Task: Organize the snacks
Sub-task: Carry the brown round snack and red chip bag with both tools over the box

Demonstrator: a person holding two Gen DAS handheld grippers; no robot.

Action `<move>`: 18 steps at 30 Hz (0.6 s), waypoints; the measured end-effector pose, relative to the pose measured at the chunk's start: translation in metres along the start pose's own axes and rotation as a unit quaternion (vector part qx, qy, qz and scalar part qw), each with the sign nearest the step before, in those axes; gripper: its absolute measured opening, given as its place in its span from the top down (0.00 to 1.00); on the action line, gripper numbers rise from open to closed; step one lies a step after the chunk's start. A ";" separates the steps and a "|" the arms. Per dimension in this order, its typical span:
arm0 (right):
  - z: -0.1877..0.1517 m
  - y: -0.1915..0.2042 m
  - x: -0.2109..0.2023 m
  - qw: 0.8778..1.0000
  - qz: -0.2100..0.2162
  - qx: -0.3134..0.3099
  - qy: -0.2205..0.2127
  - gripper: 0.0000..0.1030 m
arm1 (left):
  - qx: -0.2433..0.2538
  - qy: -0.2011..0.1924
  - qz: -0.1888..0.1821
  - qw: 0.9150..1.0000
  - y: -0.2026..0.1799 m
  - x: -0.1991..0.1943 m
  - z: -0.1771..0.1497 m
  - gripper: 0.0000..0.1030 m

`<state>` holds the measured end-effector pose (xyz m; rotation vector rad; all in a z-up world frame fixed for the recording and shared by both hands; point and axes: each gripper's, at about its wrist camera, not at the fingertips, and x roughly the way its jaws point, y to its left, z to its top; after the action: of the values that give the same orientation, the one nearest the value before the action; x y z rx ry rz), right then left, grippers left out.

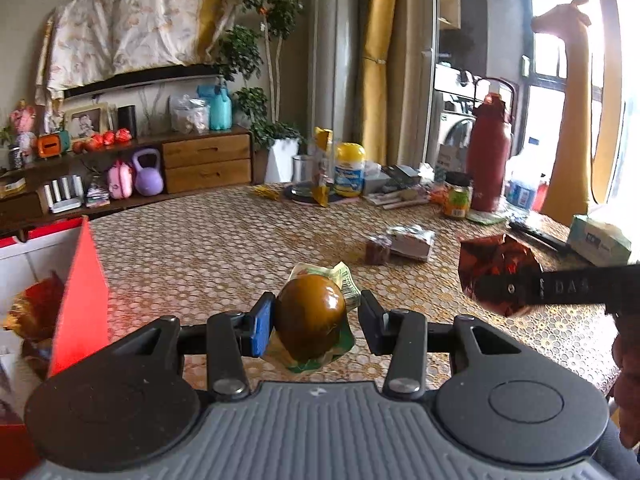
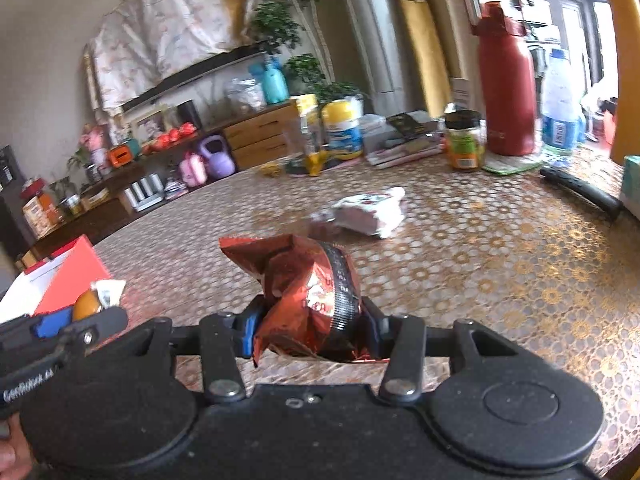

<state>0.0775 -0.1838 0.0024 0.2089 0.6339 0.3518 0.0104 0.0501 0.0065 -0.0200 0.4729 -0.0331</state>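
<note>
From the left wrist, the left gripper (image 1: pixel 314 320) pinches a brown egg-shaped snack (image 1: pixel 310 316) in clear wrapping above the patterned table (image 1: pixel 200 240), beside a red box (image 1: pixel 82 296). From the right wrist, the right gripper (image 2: pixel 310 326) squeezes a crumpled red foil bag (image 2: pixel 308 292); two more packets (image 2: pixel 370 212) lie on the table beyond.
</note>
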 end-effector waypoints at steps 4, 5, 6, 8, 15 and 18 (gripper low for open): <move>-0.003 0.015 -0.005 1.000 0.018 -0.013 0.000 0.55 | -0.009 -0.006 0.013 1.000 0.010 -0.010 0.001 0.58; -0.004 0.018 -0.005 1.000 0.022 -0.017 0.000 0.55 | -0.010 -0.008 0.016 1.000 0.013 -0.012 0.001 0.58; -0.004 0.021 -0.006 0.999 0.026 -0.019 0.000 0.55 | -0.013 -0.009 0.020 1.000 0.016 -0.014 0.001 0.58; -0.004 0.028 -0.008 0.999 0.033 -0.022 0.001 0.55 | -0.018 -0.012 0.027 0.999 0.022 -0.019 0.001 0.58; -0.002 0.056 -0.009 0.997 0.068 -0.046 0.002 0.55 | -0.035 -0.026 0.058 0.997 0.045 -0.041 0.004 0.58; 0.000 0.074 -0.010 0.994 0.087 -0.059 0.001 0.55 | -0.043 -0.032 0.074 0.996 0.056 -0.048 0.007 0.58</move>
<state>0.0508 -0.1195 0.0294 0.1503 0.5967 0.5558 -0.0275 0.1080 0.0335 -0.0702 0.4097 0.1331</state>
